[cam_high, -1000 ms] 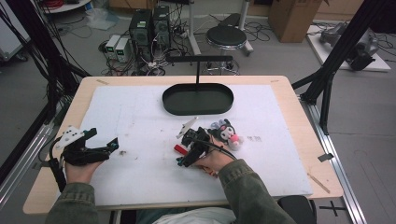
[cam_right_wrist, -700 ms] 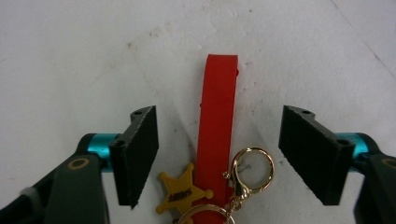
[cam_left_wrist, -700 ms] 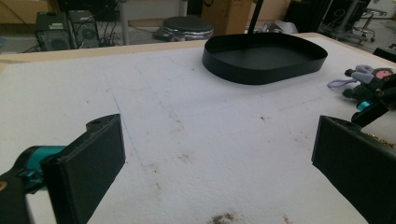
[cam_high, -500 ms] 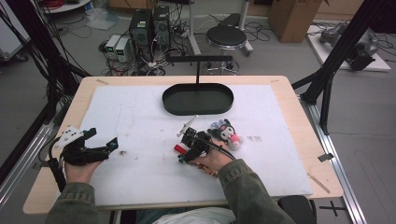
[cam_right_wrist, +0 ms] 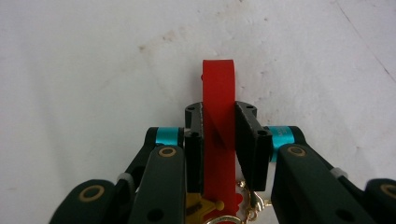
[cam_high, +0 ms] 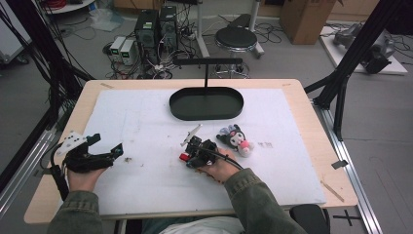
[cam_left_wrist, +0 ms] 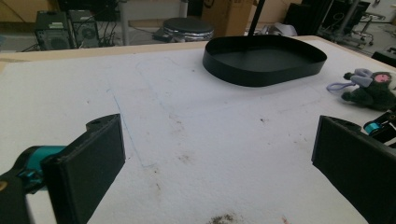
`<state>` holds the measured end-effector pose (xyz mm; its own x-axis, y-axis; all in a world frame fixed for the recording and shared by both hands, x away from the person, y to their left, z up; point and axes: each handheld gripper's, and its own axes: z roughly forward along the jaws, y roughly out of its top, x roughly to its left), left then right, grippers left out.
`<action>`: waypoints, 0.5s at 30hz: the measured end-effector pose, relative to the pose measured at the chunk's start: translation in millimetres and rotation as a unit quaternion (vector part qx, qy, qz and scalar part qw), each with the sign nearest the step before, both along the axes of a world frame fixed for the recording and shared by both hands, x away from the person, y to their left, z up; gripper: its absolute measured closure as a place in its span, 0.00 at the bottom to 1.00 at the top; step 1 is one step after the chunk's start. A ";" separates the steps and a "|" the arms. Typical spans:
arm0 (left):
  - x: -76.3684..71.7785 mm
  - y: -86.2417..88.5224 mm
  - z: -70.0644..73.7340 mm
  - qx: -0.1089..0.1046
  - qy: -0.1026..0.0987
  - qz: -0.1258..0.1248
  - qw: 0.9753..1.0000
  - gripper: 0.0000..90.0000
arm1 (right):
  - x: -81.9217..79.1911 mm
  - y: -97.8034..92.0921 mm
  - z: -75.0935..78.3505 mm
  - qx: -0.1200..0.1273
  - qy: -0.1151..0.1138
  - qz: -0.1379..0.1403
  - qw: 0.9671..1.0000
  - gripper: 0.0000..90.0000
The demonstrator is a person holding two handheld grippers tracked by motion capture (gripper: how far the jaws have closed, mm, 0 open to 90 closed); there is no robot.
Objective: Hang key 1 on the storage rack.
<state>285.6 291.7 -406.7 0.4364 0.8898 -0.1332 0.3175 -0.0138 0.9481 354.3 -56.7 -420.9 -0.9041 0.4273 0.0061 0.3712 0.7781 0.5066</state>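
Note:
My right gripper is low over the white mat near the table's middle, shut on a red strap. The strap's looped end sticks out past the jaws, and a gold clasp hangs behind them. In the high view the red strap shows at the gripper's left tip. My left gripper rests at the table's left side, open with nothing between its pads. A dark plush toy with pink parts lies just right of the right gripper.
A black oval tray with an upright T-shaped post stands at the back centre. A small white object lies just beyond the right gripper. The tray and plush toy lie ahead of the left gripper.
The right gripper has edged slightly left with the red strap held in it. The left gripper has stayed in place, open.

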 end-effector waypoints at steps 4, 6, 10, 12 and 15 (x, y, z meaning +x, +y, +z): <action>0.5 -0.5 -0.4 0.000 0.000 -0.003 1.000 0.03 | 1.2 -5.0 7.2 0.029 0.004 -0.002 1.000 0.83; 0.5 -0.6 -0.4 -0.001 0.000 -0.004 1.000 0.04 | 1.6 -8.2 11.0 0.041 0.009 -0.006 0.999 0.83; 0.2 0.0 0.0 -0.002 -0.002 -0.006 1.000 0.03 | 2.8 -12.2 14.4 0.055 0.014 -0.005 0.998 0.83; -0.1 -0.7 0.1 -0.004 -0.003 -0.009 1.000 0.03 | 4.6 -18.3 19.8 0.076 0.028 -0.005 0.997 0.83; 0.0 -0.5 0.0 -0.004 -0.003 -0.009 1.000 0.03 | 6.0 -25.5 27.8 0.098 0.034 -0.009 0.995 0.83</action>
